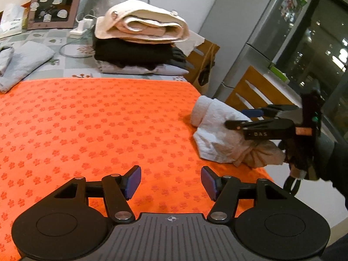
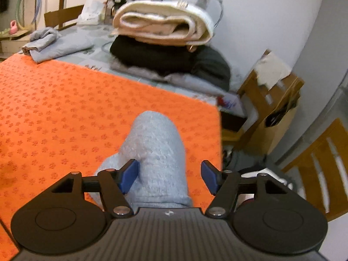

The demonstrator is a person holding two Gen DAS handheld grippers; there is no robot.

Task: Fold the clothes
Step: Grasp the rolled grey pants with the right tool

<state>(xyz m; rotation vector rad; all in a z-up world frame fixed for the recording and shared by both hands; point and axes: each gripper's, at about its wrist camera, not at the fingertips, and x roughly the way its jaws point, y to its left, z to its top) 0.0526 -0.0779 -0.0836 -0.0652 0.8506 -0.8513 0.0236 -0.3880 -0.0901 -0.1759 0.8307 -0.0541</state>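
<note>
Orange mat (image 1: 97, 119) covers worktop. Left claw (image 1: 171, 181) gapes empty above it. Right claw (image 2: 169, 177) spread wide around rolled white garment (image 2: 156, 152), not clamping.

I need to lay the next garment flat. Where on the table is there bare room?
The orange mat is bare from the left gripper up to its far edge. Its right edge is taken by the rolled white garment at the open right gripper. Behind the mat it is crowded: the folded stack and grey clothes.
</note>
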